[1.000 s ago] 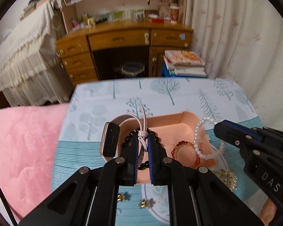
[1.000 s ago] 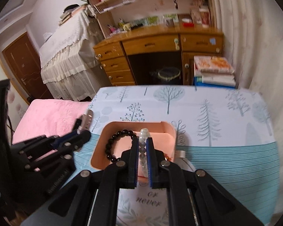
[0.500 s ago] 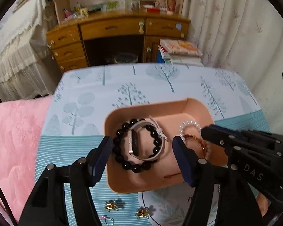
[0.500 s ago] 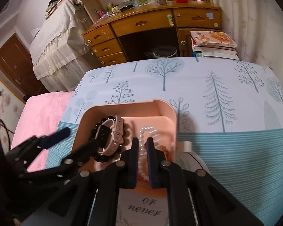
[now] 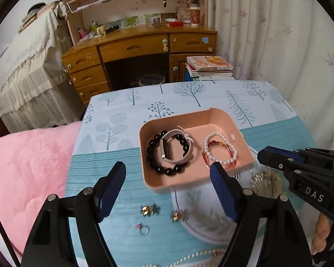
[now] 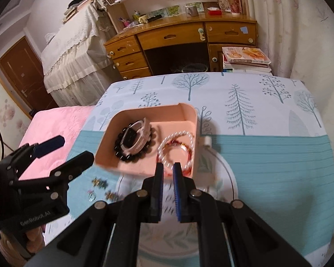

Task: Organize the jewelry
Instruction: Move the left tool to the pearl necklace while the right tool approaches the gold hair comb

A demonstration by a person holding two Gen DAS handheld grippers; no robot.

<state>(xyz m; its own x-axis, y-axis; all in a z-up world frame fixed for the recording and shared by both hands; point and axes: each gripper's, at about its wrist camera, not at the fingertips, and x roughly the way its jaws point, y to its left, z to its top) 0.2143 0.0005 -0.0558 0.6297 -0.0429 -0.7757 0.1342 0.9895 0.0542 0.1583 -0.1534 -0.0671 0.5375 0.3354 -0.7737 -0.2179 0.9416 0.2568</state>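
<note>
A pink tray (image 5: 178,181) (image 6: 189,111) sits on the tree-print cloth. In it lie a black bead bracelet (image 5: 152,155) (image 6: 120,153), a white-strapped watch (image 5: 178,158) (image 6: 135,136), a pearl bracelet (image 5: 218,136) (image 6: 180,134) and a red bead bracelet (image 5: 227,165) (image 6: 189,155). My left gripper (image 5: 168,173) is wide open and empty, just in front of the tray. My right gripper (image 6: 167,166) is slightly open and empty, at the tray's near right edge; it also shows in the left wrist view (image 5: 300,169).
Two gold earrings (image 5: 148,209) (image 5: 177,215) and a small ring (image 5: 143,229) lie on the cloth near the tray. A white plate (image 5: 202,222) (image 6: 225,173) sits under the tray's near side with gold jewelry (image 5: 265,182) on it. A pink blanket (image 5: 22,166) lies left.
The left gripper let the watch go into the tray, opened wide and drew back. The right gripper let the pearl bracelet go into the tray and drew back.
</note>
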